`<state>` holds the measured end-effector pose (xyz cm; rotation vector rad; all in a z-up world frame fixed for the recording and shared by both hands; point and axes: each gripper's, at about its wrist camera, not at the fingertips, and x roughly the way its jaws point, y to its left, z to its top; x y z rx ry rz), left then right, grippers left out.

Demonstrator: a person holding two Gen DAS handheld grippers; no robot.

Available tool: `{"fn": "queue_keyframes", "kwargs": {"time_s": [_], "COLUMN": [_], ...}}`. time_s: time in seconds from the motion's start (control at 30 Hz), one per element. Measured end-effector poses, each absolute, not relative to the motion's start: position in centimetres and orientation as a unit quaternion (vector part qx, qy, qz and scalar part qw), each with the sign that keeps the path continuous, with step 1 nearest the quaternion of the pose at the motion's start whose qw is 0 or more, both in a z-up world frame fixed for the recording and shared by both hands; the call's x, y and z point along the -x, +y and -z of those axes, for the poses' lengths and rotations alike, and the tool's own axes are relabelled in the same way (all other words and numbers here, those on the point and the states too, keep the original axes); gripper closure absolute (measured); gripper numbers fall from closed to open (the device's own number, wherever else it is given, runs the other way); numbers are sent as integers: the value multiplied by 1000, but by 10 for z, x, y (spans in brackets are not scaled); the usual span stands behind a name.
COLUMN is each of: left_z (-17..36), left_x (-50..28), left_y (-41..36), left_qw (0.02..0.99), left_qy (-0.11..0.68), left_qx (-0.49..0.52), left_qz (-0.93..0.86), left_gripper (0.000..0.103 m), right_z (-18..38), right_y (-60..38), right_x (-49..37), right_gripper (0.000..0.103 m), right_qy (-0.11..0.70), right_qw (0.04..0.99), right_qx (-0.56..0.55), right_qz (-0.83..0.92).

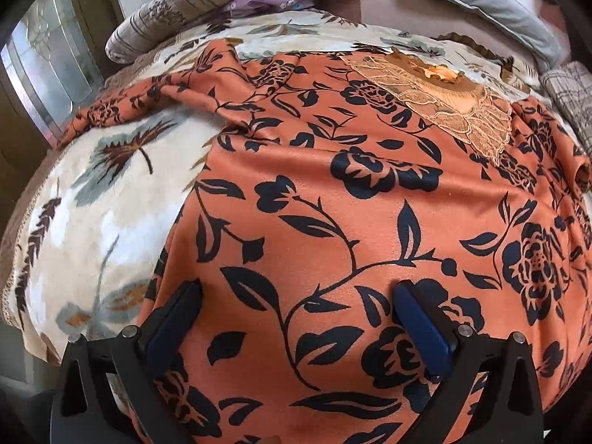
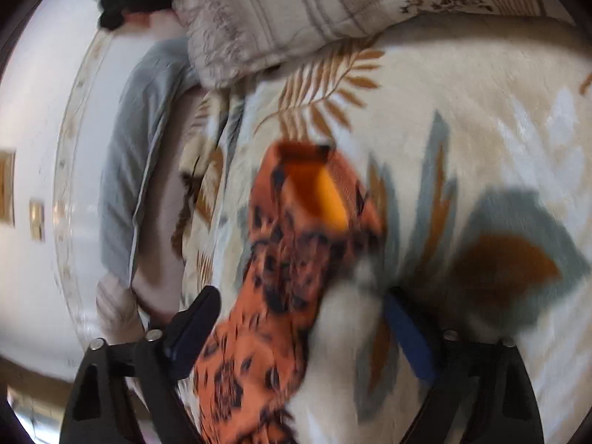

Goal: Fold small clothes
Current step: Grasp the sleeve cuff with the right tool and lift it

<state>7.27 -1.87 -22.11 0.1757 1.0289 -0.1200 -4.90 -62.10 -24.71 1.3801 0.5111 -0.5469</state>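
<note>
Orange fabric with black flowers, a small garment (image 1: 370,203), lies spread on a cream leaf-patterned blanket (image 1: 92,214) on the bed. The left gripper (image 1: 296,296) hovers released above it; the right gripper (image 2: 299,303), also released, straddles its sleeve (image 2: 288,259).

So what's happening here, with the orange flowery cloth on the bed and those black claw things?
A person holds a two-finger gripper in each hand to fold an orange garment with a black flower print, spread flat on a cream leaf-patterned fleece blanket. The left gripper hovers open over the garment's lower part. The right gripper, also open, is at one orange sleeve, its view blurred. Nothing looks folded yet.
</note>
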Motion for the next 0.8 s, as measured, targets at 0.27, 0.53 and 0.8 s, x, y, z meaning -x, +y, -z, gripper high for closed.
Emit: {"fn": "queue_keyframes", "kwargs": {"time_s": [0.27,0.53,0.8], "left_z": [223,211,160], "left_x": [-71,-73,-61], "left_y": [-20,-22,-7], "left_qw": [877,871,908], "left_qy": [473,477,401], "left_qx": [-79,-110,-105], "left_qz": [41,50,55], "left_gripper": [0,0,0], "right_z": [255,155,112], "right_y": [-627,-558,-402], "right_x": [11,-26,-120], "right_gripper": [88,88,84], "right_qy": [253,185,215], "right_qw": [714,829,865], "right_qx": [-604,-508,-443], "right_qz": [248,140,-94]}}
